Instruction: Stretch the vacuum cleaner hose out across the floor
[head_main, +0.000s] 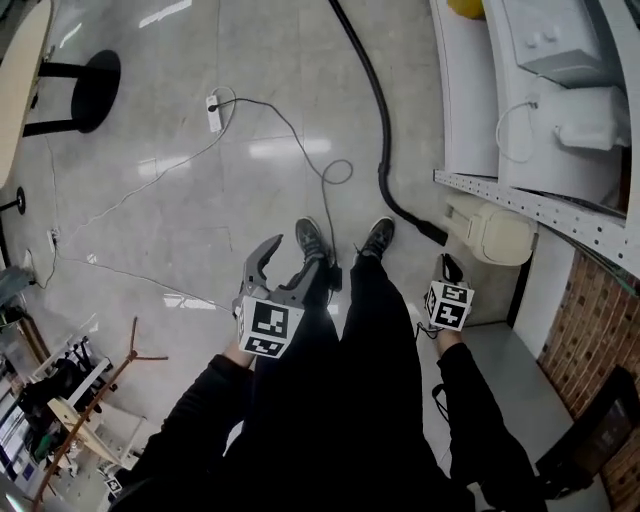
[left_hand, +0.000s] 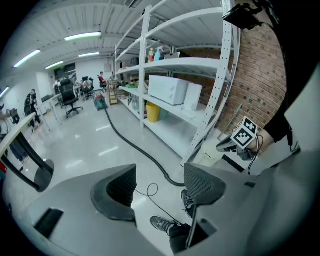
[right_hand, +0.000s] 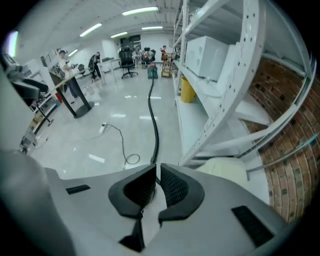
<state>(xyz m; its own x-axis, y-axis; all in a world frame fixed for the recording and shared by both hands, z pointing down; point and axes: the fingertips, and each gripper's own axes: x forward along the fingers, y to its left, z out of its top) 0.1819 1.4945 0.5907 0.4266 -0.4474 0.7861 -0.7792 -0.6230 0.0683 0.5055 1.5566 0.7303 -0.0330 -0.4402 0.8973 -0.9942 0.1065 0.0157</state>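
The black vacuum hose (head_main: 383, 130) lies on the glossy floor, running from the far top of the head view down to its end piece (head_main: 432, 233) by the shelf foot. It also shows in the left gripper view as the hose (left_hand: 135, 147) and in the right gripper view as the hose (right_hand: 155, 130). My left gripper (head_main: 298, 252) hangs above my shoes, its jaws wide apart and empty (left_hand: 159, 175). My right gripper (head_main: 447, 264) is up beside my right leg, well above the hose end, jaws almost together with nothing between them (right_hand: 156, 172).
A white shelf rack (head_main: 520, 195) runs along the right, with a beige appliance (head_main: 500, 235) on the floor under it and a brick wall (head_main: 590, 330) behind. A thin cable loop (head_main: 337, 172) and power strip (head_main: 213, 112) lie ahead. A black stool base (head_main: 95, 90) stands far left.
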